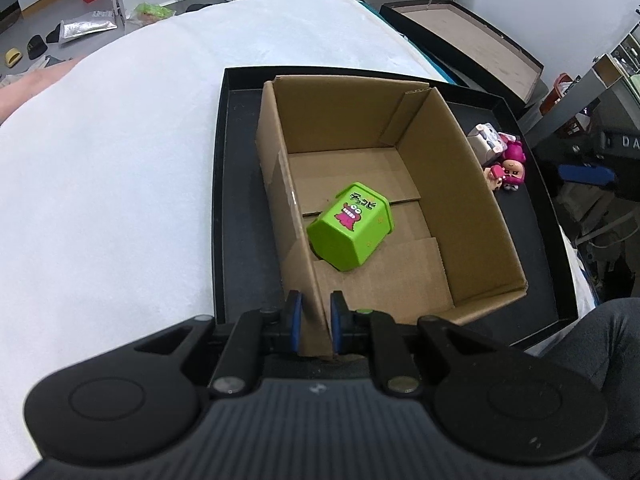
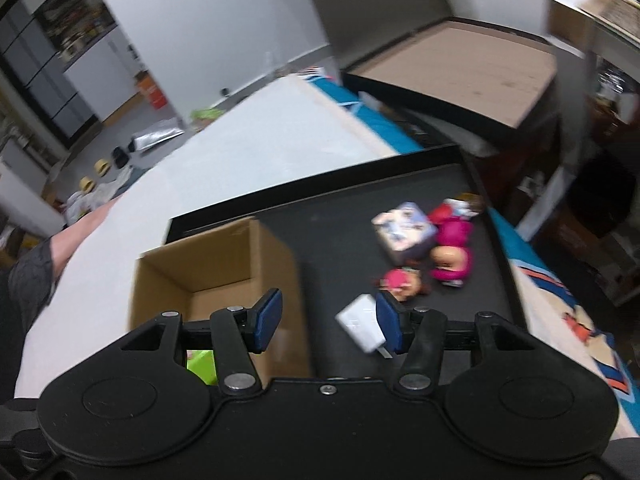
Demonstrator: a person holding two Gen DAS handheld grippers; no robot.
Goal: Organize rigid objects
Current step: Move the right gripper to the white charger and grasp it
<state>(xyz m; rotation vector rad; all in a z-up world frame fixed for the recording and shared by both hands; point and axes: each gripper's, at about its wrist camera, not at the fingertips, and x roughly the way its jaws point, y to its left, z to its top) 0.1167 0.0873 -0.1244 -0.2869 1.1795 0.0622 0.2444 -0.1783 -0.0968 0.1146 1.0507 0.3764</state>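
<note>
A white table [image 1: 100,168] carries a shallow black tray [image 1: 236,200]. Inside the tray stands an open brown carton [image 1: 460,184], plain corrugated card with its flaps folded in at the bottom.

On the carton floor, toward its left wall, a green tub [image 1: 350,226] lies on its side. It is bright lime plastic, many-sided, with its flat base turned toward the camera and a pink cartoon creature and dark lettering printed on 1 face.

On the bare tray to the right of the carton is a loose cluster of toys: a pale printed cube [image 2: 404,236], 2 magenta figures [image 2: 452,246] touching it, and a smaller pink-headed figure [image 2: 402,282] just in front. A white plug [image 2: 360,326] lies nearer the camera, beside the right pad.

The left gripper [image 1: 316,320] has its blue pads [image 1: 296,320] pinched on the carton's near left wall. The right gripper [image 2: 328,322] hovers over the tray beside the carton, its fingers spread and holding nothing; this view is motion-blurred.
</note>
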